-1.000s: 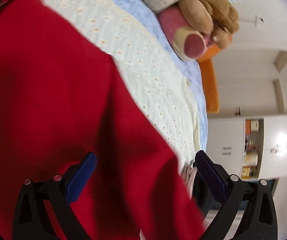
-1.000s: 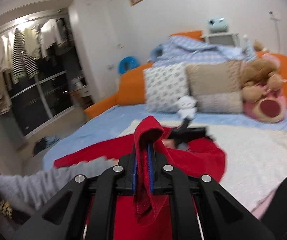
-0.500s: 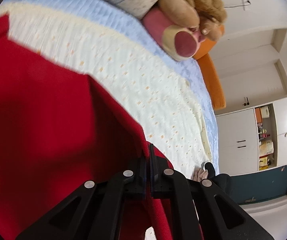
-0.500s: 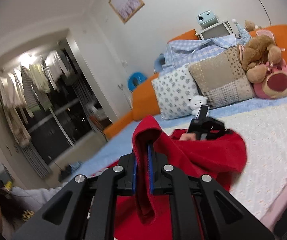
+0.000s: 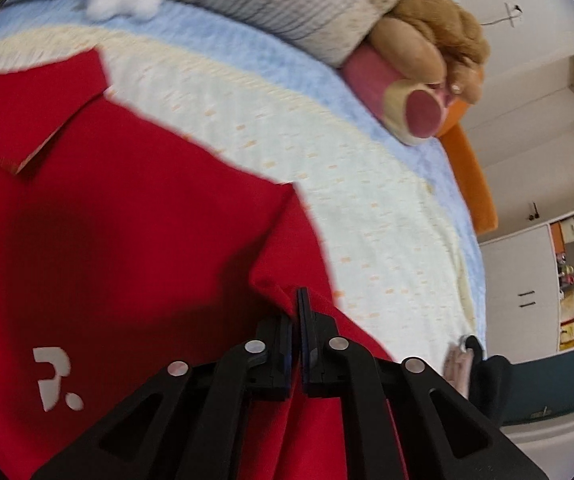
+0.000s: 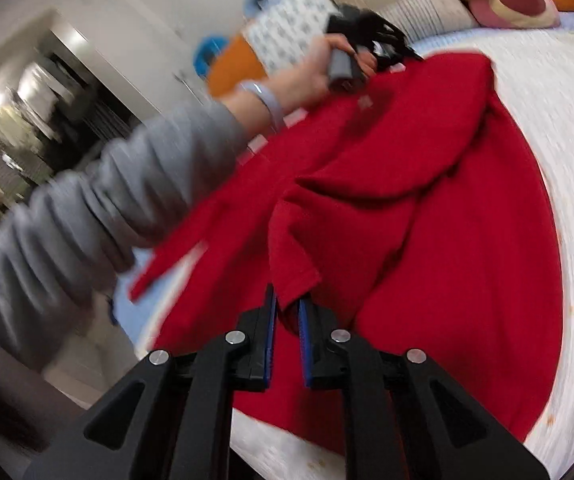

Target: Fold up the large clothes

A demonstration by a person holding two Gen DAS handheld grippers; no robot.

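Observation:
A large red shirt [image 5: 127, 240] lies spread on the cream bed cover [image 5: 287, 120], its collar [image 5: 47, 120] at the far left and a white logo [image 5: 53, 376] near me. My left gripper [image 5: 297, 308] pinches a fold at the shirt's right edge, and its jaws are easing open a little. In the right wrist view the shirt [image 6: 447, 240] lies creased over the bed. My right gripper [image 6: 287, 304] is low over it, jaws opening, with a loose corner of cloth between the pads. The left gripper [image 6: 367, 36] shows far off in a hand.
A grey sleeve [image 6: 87, 208] reaches across the left of the right wrist view. Plush toys [image 5: 427, 60] and pillows [image 5: 287, 4] line the orange headboard [image 5: 471, 184]. A white cupboard [image 5: 527, 280] stands beyond the bed. The cream cover [image 6: 567, 80] stretches to the right.
The left gripper went from wide open to pinched on the shirt's edge. The right gripper dropped from high above the bed down onto the shirt, and its jaws have parted.

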